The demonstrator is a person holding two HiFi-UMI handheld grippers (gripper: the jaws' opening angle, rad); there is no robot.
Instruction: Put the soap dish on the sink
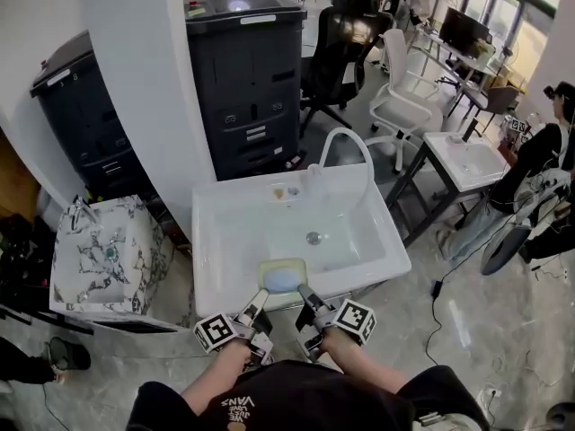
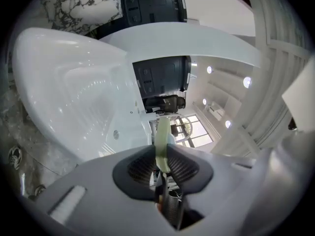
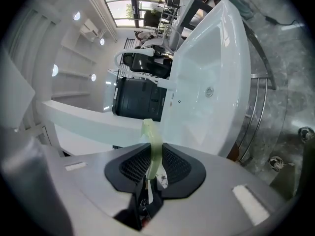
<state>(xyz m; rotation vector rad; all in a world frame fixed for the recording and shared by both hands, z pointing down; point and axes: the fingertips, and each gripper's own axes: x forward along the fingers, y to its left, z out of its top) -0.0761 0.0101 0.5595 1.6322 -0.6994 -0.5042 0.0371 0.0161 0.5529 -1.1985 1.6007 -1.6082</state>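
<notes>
Left gripper (image 1: 258,303): clamped on soap dish (image 1: 283,277) rim.
Right gripper (image 1: 307,300): clamped likewise.
Sink (image 1: 212,241): basin just ahead of both.

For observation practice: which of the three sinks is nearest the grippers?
The middle sink with the curved tap; the marbled sink and right sink stand farther.

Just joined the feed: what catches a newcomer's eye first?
The pale green soap dish, blue soap inside, is pinched on both sides by the left gripper and right gripper at the front rim of the white sink. Behind it a curved white faucet arches over the basin; a marble-patterned sink stands to the left.
</notes>
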